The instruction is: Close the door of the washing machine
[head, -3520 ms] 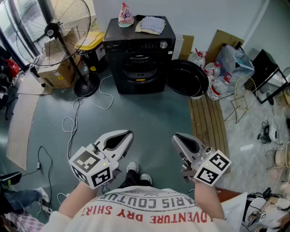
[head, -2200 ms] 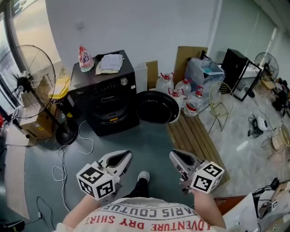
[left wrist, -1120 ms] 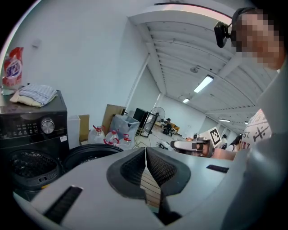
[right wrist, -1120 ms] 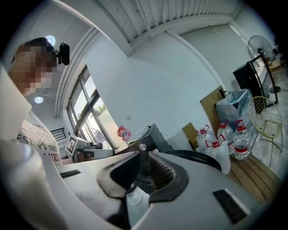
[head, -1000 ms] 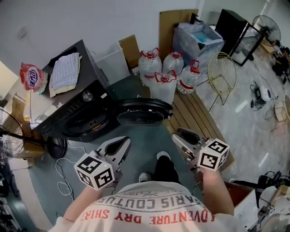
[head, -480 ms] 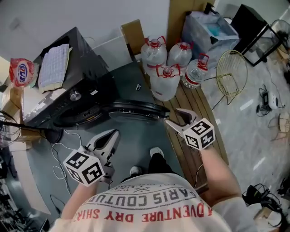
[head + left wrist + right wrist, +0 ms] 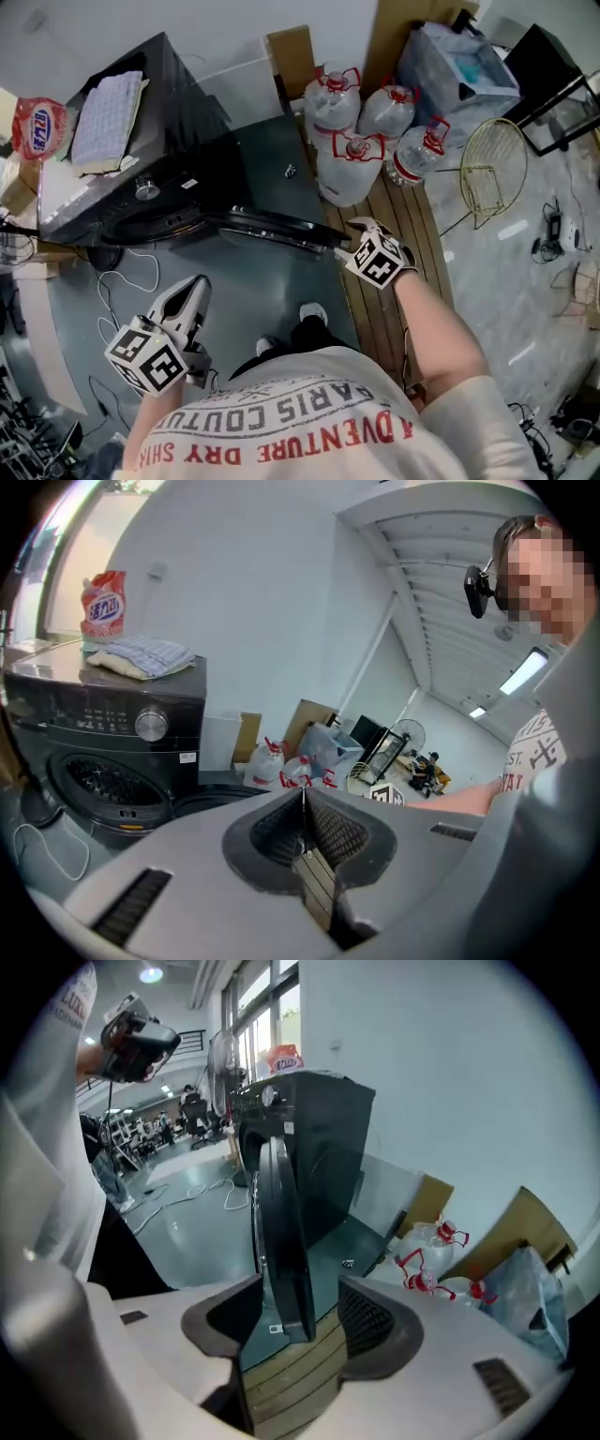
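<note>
At the door's free edge: right gripper sits with jaws spread wide, just been opening, and the washing machine door stands edge-on between them. There's a gap visible on one pad side; the other side is too dark to call, and no squeeze shows. In the head view the marker cube covers most of those jaws, and the door reads only as a thin dark band swung well out from the black washing machine. The hinge end merges into the dark front and the drum opening can't be made out there (the left gripper view shows it fine). Left gripper is low by the person's side with jaws together and nothing in them. Its own body cuts off the machine's base in that view. The person's shirt blocks the bottom of the head view. Bare floor lies between the door and the shoes. Water jugs stand on wooden slats near the door's far side, and cables lie loose near the left gripper.
</note>
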